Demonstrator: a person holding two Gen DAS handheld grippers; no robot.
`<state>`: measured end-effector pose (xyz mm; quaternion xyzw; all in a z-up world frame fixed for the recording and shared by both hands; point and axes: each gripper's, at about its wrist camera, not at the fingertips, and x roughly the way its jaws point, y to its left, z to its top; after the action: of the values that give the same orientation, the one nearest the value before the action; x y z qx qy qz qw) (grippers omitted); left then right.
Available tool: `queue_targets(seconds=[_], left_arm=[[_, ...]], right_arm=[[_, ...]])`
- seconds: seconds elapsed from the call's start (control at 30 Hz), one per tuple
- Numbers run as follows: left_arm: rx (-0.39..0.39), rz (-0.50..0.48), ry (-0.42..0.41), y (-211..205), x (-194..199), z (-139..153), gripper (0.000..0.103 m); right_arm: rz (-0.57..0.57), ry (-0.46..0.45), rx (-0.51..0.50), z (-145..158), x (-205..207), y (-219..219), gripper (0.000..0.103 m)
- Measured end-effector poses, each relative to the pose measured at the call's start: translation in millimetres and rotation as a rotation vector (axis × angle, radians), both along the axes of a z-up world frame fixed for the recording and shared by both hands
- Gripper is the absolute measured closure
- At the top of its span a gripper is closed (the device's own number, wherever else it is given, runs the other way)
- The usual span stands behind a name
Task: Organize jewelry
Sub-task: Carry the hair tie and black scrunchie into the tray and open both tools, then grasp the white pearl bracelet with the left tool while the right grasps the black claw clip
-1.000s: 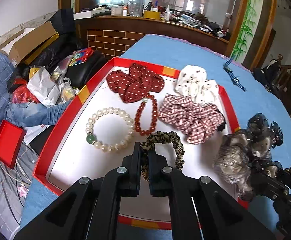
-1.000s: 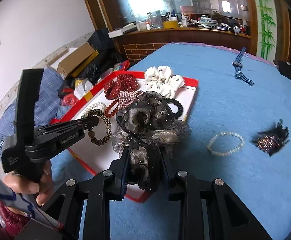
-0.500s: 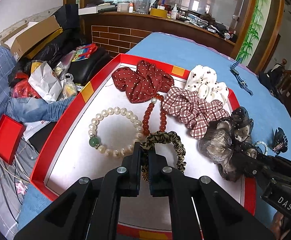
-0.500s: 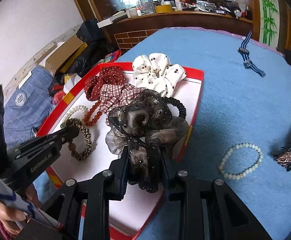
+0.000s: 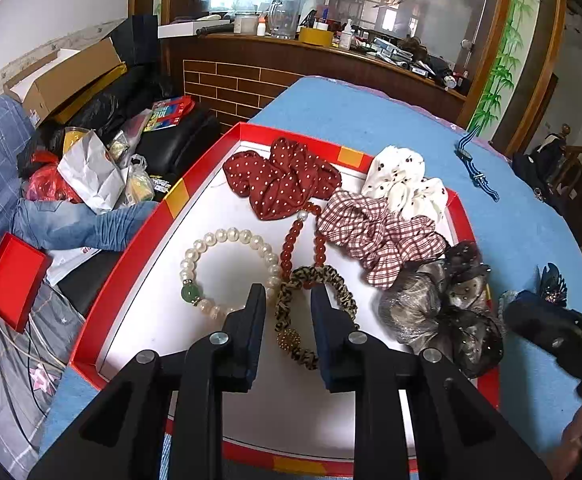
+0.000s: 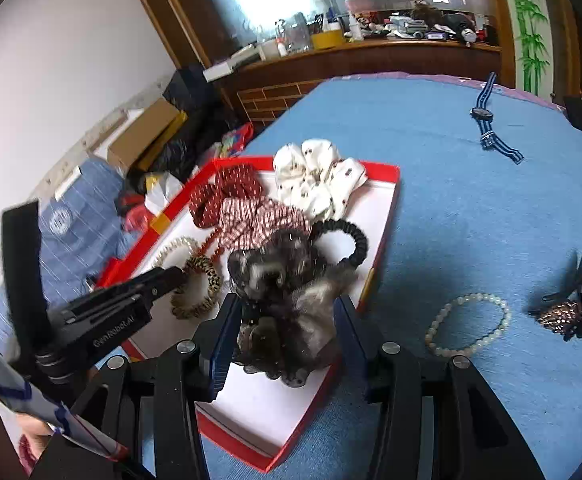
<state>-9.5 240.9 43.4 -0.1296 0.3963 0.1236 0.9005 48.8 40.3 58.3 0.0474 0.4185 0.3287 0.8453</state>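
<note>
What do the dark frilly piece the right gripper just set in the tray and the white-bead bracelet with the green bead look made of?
Dark scrunchie: sheer, mesh-like fabric by its see-through ruffles, with small sparkly dots. Bracelet: glossy, slightly uneven white beads, pearl-like, real or imitation unclear; green bead looks like polished stone or glass.

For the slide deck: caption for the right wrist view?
Right tool opening over a grey organza scrunchie in the red tray; bracelet and clip remain outside.

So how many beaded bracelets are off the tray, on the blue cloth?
1: a pale bead bracelet on the blue cloth, right of the tray, beside the dark hair claw. Others could lie outside view.
</note>
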Motion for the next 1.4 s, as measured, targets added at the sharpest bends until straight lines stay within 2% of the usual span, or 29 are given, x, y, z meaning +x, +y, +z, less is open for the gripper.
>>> queue_targets(seconds=[0.2, 0.4, 0.6, 0.77, 0.9, 0.97, 1.03, 1.1, 1.17, 1.3, 1.4], left_arm=[[0.015, -0.008, -0.013, -8, -2, 11, 0.081], [0.04, -0.042, -0.031, -27, -2, 25, 0.08], [0.062, -0.1, -0.036, -55, 1, 34, 0.08], [0.053, -0.2, -0.027, -90, 9, 39, 0.081], [-0.014, -0.382, 0.012, -130, 23, 40, 0.081], [-0.058, -0.47, 0.05, -151, 35, 36, 0.081], [-0.066, -0.549, 0.115, -177, 51, 28, 0.081], [-0.041, -0.594, 0.139, -197, 61, 21, 0.081], [-0.008, -0.61, 0.214, -215, 78, 5, 0.081], [0.04, -0.613, 0.282, -231, 96, -18, 0.083], [0.098, -0.634, 0.285, -243, 98, -29, 0.083]], right_arm=[[-0.061, -0.018, 0.073, 21, -1, -37, 0.051], [-0.17, -0.025, 0.111, 34, 8, -94, 0.051], [-0.287, -0.013, 0.118, 34, 20, -151, 0.051], [-0.404, 0.014, 0.129, 22, 32, -198, 0.051], [-0.479, 0.055, 0.153, 10, 42, -225, 0.051], [-0.497, 0.074, 0.17, 5, 45, -233, 0.051], [-0.506, 0.084, 0.182, 4, 46, -239, 0.051], [-0.51, 0.084, 0.188, 4, 45, -241, 0.051], [-0.514, 0.083, 0.194, 5, 44, -244, 0.051], [-0.523, 0.084, 0.214, 5, 45, -249, 0.051], [-0.531, 0.086, 0.226, 6, 45, -253, 0.051]])
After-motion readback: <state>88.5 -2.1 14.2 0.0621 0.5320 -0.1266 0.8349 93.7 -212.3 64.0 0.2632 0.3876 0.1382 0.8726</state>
